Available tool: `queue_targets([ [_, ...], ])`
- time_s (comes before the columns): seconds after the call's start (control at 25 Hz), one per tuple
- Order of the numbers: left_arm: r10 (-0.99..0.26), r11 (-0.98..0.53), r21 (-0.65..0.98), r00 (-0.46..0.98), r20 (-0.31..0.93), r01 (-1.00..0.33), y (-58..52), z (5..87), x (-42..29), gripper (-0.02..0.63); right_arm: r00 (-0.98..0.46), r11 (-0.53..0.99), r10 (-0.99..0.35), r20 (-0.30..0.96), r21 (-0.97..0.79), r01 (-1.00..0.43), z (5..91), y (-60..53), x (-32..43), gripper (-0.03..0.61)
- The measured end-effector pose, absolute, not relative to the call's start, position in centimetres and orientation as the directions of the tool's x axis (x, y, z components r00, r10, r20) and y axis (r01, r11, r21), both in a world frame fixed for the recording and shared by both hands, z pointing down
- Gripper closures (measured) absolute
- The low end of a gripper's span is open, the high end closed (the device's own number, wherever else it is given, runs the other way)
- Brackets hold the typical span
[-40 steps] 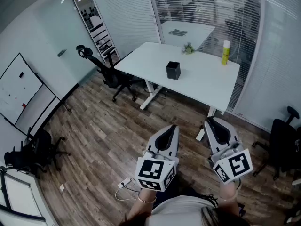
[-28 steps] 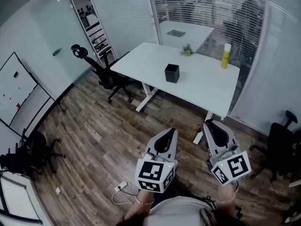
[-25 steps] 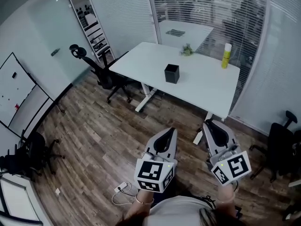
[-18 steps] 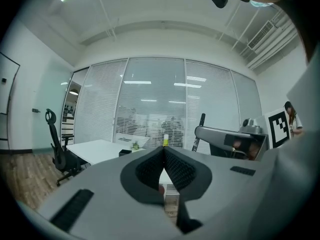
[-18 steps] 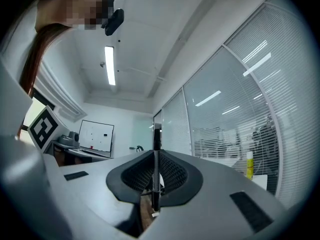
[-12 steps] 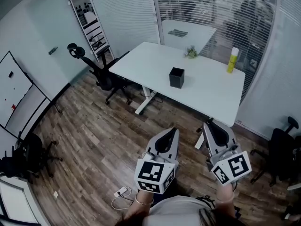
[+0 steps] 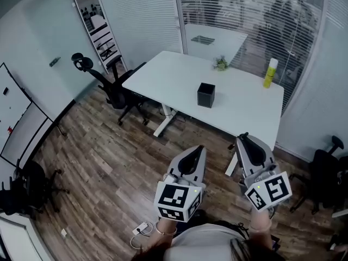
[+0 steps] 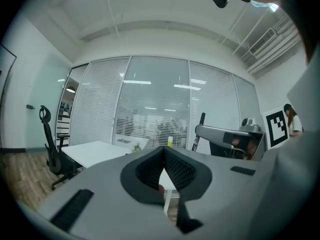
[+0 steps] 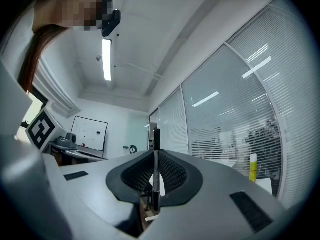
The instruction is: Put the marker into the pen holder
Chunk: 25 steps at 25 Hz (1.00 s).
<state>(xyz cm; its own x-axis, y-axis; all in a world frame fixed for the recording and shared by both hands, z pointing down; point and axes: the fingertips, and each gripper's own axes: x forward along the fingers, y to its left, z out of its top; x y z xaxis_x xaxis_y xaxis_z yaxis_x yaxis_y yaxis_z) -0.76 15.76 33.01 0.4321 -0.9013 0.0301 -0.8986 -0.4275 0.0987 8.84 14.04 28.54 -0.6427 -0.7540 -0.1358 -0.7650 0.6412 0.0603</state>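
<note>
Plain white on the bench (image 7: 244, 99); solid black on the pen holder (image 7: 206, 95); bright yellow on the bottle (image 7: 269, 73); green on the small plant (image 7: 221, 64). Brown wood-grain planks, streaked light and dark, across the floor (image 7: 103, 162). Pale grey on the left gripper (image 7: 199, 148) and right gripper (image 7: 242, 138), with black ribbed pads (image 9: 172, 174) inside the jaws and black-and-white square markers on the cubes (image 7: 176, 200). Black on the marker (image 9: 156, 169), grey along mid-barrel. Black on the office chairs (image 7: 111, 88).
</note>
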Motion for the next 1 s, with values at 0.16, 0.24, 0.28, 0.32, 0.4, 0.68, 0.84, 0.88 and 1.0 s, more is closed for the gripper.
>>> queue_targets([
  [0.16, -0.891, -0.448, 0.099, 0.452, 0.029, -0.889, 14.4, 33.1, -1.3, 0.595, -0.627, 0.625, -0.767, -0.136, 0.061, -0.778, 28.5, 12.9, 8.3, 0.523],
  [0.24, -0.887, -0.456, 0.103, 0.461, 0.031, -0.884, 13.7, 33.3, -1.4, 0.595, -0.62, 0.619, -0.773, -0.132, 0.058, -0.784, 28.7, 12.2, 8.2, 0.523],
  [0.28, -0.885, -0.46, 0.104, 0.465, 0.032, -0.882, 13.3, 33.3, -1.4, 0.595, -0.617, 0.616, -0.776, -0.13, 0.056, -0.786, 28.8, 11.9, 8.2, 0.523],
  [0.32, -0.882, -0.464, 0.105, 0.47, 0.033, -0.879, 13.0, 33.4, -1.3, 0.595, -0.615, 0.614, -0.778, -0.128, 0.055, -0.788, 28.8, 11.6, 8.2, 0.523],
  [0.4, -0.878, -0.472, 0.109, 0.478, 0.035, -0.875, 12.4, 33.6, -1.2, 0.595, -0.611, 0.61, -0.781, -0.125, 0.053, -0.791, 28.9, 10.9, 8.1, 0.523],
  [0.68, -0.871, -0.482, 0.117, 0.49, 0.043, -0.868, 9.4, 34.2, -0.3, 0.595, -0.613, 0.613, -0.78, -0.124, 0.041, -0.789, 29.3, 7.9, 8.3, 0.523],
  [0.84, -0.874, -0.476, 0.113, 0.483, 0.049, -0.872, 6.8, 34.4, -0.1, 0.595, -0.625, 0.626, -0.77, -0.133, 0.036, -0.779, 29.3, 5.2, 8.2, 0.523],
  [0.88, -0.876, -0.472, 0.112, 0.48, 0.051, -0.874, 6.1, 34.5, -0.1, 0.595, -0.629, 0.631, -0.766, -0.133, 0.034, -0.775, 29.4, 4.5, 8.1, 0.523],
  [1.0, -0.882, -0.459, 0.111, 0.467, 0.057, -0.881, 3.8, 34.8, -0.2, 0.595, -0.644, 0.645, -0.755, -0.126, 0.033, -0.763, 29.7, 2.2, 7.9, 0.523],
])
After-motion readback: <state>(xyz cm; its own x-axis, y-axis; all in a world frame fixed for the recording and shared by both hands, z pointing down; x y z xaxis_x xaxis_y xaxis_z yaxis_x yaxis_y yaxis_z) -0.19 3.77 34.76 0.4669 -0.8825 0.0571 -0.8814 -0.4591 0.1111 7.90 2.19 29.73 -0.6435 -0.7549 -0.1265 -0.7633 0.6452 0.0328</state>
